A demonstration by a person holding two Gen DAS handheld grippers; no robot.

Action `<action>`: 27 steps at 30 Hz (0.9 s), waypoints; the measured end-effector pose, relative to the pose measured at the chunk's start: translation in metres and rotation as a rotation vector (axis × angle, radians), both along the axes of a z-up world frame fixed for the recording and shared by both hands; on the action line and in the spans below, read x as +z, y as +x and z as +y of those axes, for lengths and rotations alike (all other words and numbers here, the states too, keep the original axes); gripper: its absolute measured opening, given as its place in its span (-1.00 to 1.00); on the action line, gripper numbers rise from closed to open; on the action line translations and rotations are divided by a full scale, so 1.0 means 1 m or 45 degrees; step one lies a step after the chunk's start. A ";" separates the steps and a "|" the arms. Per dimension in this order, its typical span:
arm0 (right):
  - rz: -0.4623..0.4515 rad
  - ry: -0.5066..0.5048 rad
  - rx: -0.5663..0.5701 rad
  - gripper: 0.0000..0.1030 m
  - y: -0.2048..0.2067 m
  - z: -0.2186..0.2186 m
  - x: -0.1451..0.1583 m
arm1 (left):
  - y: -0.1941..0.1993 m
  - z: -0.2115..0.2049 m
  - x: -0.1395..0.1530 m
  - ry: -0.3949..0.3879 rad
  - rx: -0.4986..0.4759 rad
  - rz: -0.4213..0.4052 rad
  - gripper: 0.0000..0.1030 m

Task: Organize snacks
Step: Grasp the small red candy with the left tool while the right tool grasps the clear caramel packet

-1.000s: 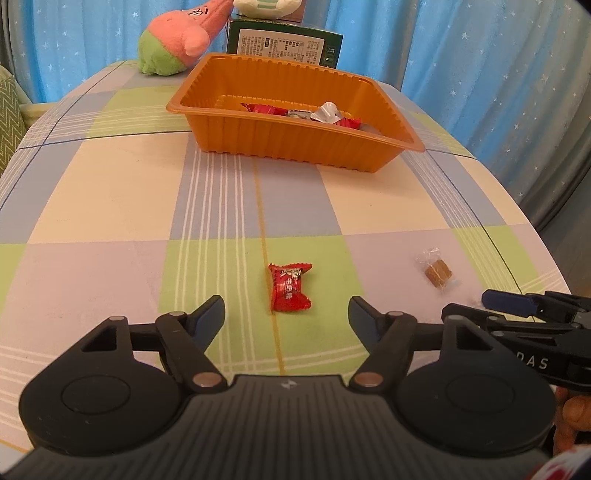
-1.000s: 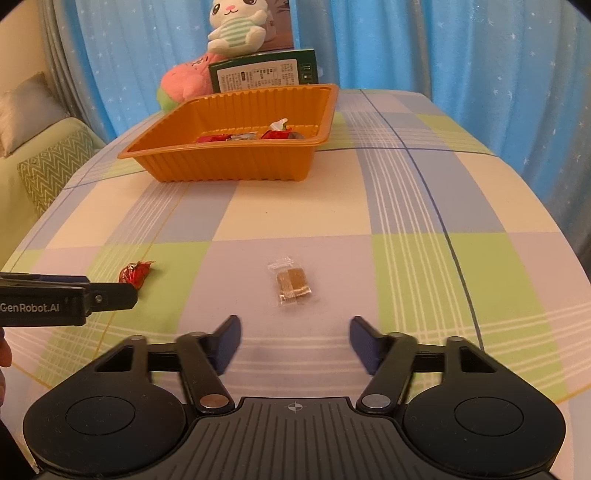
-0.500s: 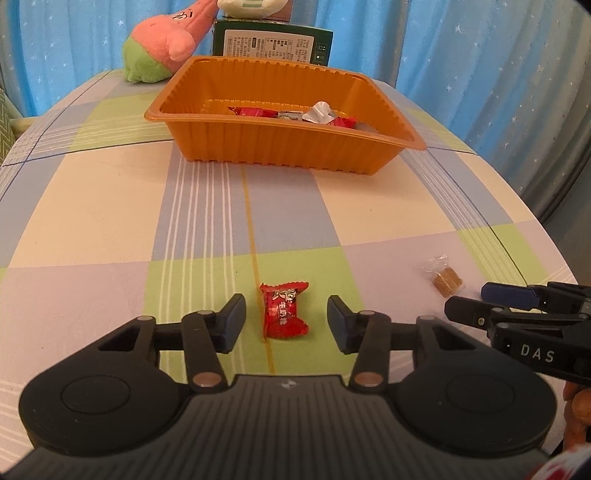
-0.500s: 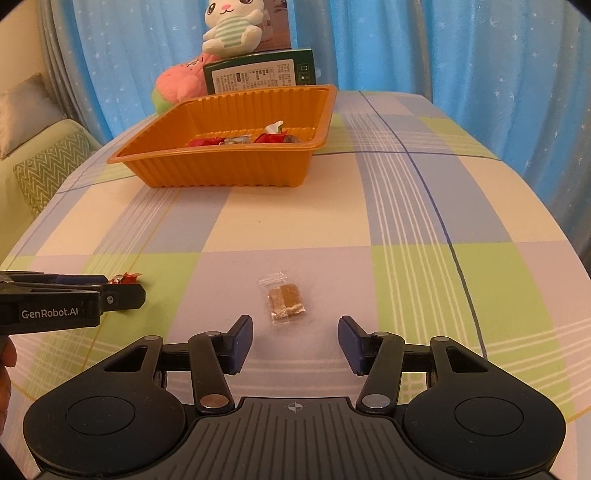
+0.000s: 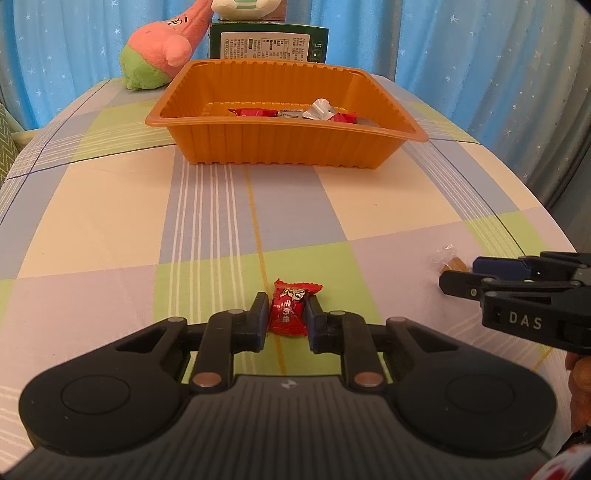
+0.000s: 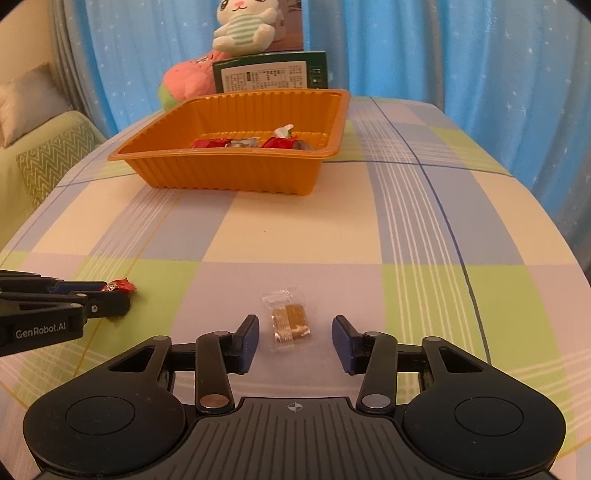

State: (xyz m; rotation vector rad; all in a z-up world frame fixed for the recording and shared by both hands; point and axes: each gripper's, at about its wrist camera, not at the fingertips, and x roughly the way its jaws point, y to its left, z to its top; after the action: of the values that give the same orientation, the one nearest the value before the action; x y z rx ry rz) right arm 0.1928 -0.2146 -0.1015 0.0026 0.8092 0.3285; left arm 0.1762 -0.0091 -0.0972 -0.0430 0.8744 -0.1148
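Note:
A red wrapped candy (image 5: 290, 312) lies on the checked tablecloth, and my left gripper (image 5: 286, 314) is shut on its sides, low on the table. It also shows in the right wrist view (image 6: 118, 286). A clear packet with a brown snack (image 6: 288, 321) lies on the cloth between the fingers of my right gripper (image 6: 293, 328), which is open around it without touching. The packet shows in the left wrist view (image 5: 448, 258) beside the right gripper (image 5: 461, 275). An orange tray (image 5: 288, 147) with several wrapped snacks stands farther back.
Behind the tray stand a green box (image 5: 267, 40), a pink and green plush (image 5: 159, 55) and a white plush rabbit (image 6: 245, 27). Blue curtains hang behind. The table edge curves away at the right (image 6: 554, 229). A green sofa (image 6: 33, 147) is at the left.
Both grippers moved forward and lower over their snacks. My left gripper narrowed from wide open and shut on the red candy. My right gripper narrowed around the brown packet.

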 end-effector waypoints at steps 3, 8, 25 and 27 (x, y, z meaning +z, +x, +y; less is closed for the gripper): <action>-0.007 -0.009 0.005 -0.30 0.003 0.004 -0.001 | -0.001 0.000 0.000 -0.002 0.001 0.001 -0.64; -0.017 -0.050 0.021 -0.56 0.004 0.009 -0.001 | -0.002 0.000 0.000 -0.004 0.002 0.005 -0.65; 0.040 0.030 -0.047 -0.59 -0.019 0.007 0.017 | -0.023 0.002 0.014 -0.036 0.043 0.025 -0.66; 0.037 0.032 -0.052 -0.59 -0.022 0.007 0.022 | -0.025 0.003 0.019 -0.037 0.044 0.020 -0.66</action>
State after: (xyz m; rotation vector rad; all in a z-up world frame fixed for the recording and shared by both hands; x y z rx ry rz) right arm 0.1711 -0.2076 -0.0798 0.0470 0.8324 0.3005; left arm 0.1511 -0.0064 -0.0783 -0.0863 0.8877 -0.0945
